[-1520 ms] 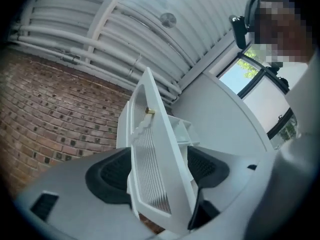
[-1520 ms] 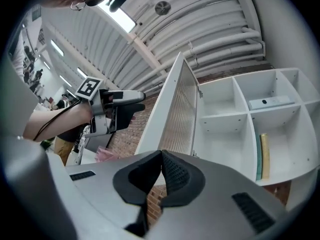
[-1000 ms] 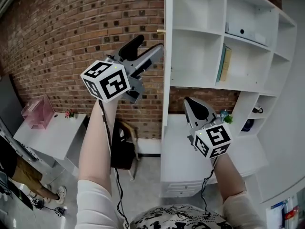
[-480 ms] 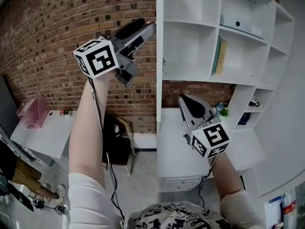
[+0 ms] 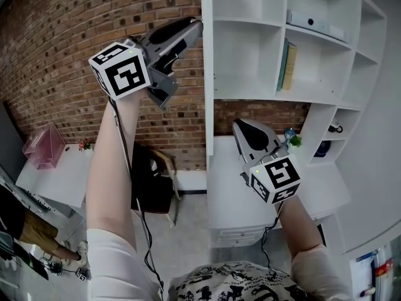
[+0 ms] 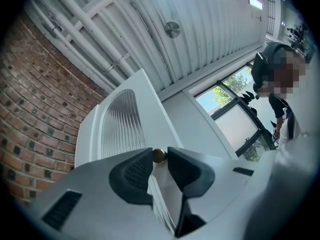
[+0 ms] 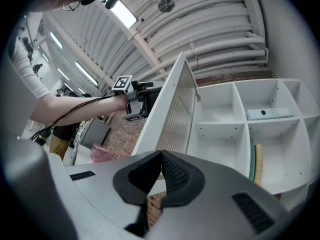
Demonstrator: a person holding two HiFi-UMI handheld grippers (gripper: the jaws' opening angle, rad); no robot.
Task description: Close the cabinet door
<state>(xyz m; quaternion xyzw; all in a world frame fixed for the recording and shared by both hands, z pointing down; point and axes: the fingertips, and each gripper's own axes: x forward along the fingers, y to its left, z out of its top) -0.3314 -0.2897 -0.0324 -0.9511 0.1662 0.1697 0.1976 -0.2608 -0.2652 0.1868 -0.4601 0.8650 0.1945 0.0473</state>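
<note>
Having just been closing, L gripper (image 5: 191,27) jaws clamp brass knob (image 6: 159,155) on open cabinet door (image 6: 131,115); R gripper (image 7: 161,155) jaws together, empty.

1. Red brick wall (image 5: 62,36) at back left, dark mortar.
2. White side table (image 5: 62,177) against the wall, translucent pink box (image 5: 42,146) on top.
3. Dark chair (image 5: 153,187) beside the table.
4. Pale grey floor (image 5: 188,243).
5. Corrugated white ceiling (image 6: 215,29) with white pipes (image 6: 100,39) running along it.
6. Dark-framed window (image 6: 225,91) with daylight and green foliage outside.
7. Strip ceiling light (image 7: 122,14), lit.
</note>
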